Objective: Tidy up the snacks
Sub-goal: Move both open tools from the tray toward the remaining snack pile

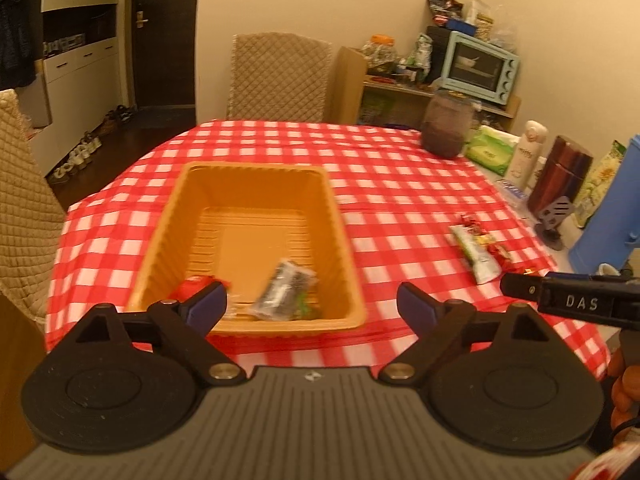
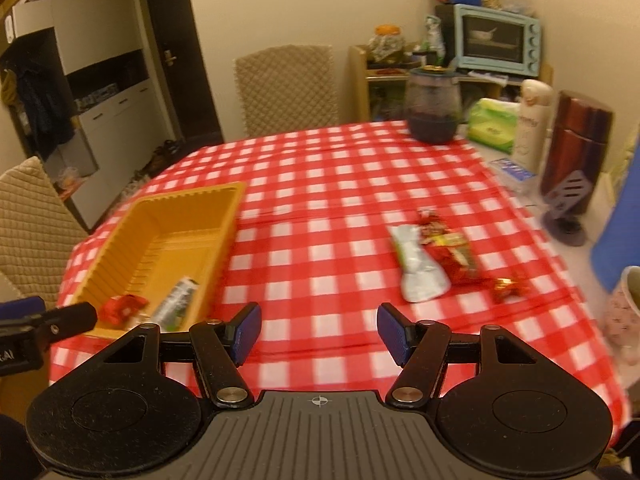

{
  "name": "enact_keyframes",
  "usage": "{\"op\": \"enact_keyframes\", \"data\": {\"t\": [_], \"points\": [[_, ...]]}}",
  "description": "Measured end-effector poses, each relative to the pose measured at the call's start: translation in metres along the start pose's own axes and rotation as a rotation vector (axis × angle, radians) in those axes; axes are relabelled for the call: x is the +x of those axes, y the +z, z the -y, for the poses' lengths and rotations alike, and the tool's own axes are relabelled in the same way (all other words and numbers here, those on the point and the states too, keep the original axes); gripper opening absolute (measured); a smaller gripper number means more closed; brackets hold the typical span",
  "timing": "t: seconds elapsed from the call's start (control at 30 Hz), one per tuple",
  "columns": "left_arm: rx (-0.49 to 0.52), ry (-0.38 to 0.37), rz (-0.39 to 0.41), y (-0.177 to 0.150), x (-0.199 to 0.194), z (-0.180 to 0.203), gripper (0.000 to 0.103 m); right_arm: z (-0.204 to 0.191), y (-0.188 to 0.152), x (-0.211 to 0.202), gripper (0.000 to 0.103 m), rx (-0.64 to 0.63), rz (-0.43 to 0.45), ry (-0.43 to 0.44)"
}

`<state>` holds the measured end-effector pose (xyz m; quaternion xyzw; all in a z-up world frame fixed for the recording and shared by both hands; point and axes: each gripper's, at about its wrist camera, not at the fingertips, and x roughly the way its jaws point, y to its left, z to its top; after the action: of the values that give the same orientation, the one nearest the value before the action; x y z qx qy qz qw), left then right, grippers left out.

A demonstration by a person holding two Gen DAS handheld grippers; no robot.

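Observation:
An orange basket (image 1: 256, 184) (image 2: 224, 204) stands on the red checked tablecloth. Inside it lie a dark grey snack packet (image 1: 282, 290) (image 2: 178, 300) and a red packet (image 1: 194, 286) (image 2: 122, 308). My left gripper (image 1: 312, 306) hangs over the basket's near rim, open, with nothing between its blue pads. To the right on the cloth lie a silver-green packet (image 1: 478, 254) (image 2: 418, 270), a red packet (image 2: 450, 250) and a small gold-red candy (image 2: 506, 288). My right gripper (image 2: 318, 334) is open and empty, short of those snacks. Its black body shows at the right edge of the left wrist view.
A dark jar (image 2: 432, 106), green tissue pack (image 2: 492, 124), white bottle (image 2: 532, 120), brown canister (image 2: 576, 148) and blue container (image 1: 612, 216) line the table's right side. Quilted chairs (image 1: 280, 76) stand behind and at the left. A mug (image 2: 628, 312) sits near the right edge.

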<state>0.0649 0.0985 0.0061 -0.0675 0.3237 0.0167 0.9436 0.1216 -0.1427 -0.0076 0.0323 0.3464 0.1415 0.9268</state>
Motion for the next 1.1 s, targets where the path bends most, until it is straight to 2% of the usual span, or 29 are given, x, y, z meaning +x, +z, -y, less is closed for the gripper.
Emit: {"op": "enact_keyframes", "data": {"t": [0.2,0.6,0.83,1.1], "points": [[0.007,-0.054,-0.017,-0.001,0.008,0.03,0.096,0.036,-0.005,-0.016,0.065,0.044,0.006,-0.063],[0.078,-0.098,-0.033,0.002,0.025,0.081,0.097,0.099,-0.007,-0.027,0.065,0.144,0.032,-0.17],[0.096,-0.119,-0.05,0.007,0.047,0.102,0.097,0.125,-0.009,-0.014,0.065,0.176,0.035,-0.18],[0.089,-0.141,-0.077,0.01,0.084,0.116,0.097,0.155,-0.01,0.023,0.062,0.246,0.023,-0.166]]}}
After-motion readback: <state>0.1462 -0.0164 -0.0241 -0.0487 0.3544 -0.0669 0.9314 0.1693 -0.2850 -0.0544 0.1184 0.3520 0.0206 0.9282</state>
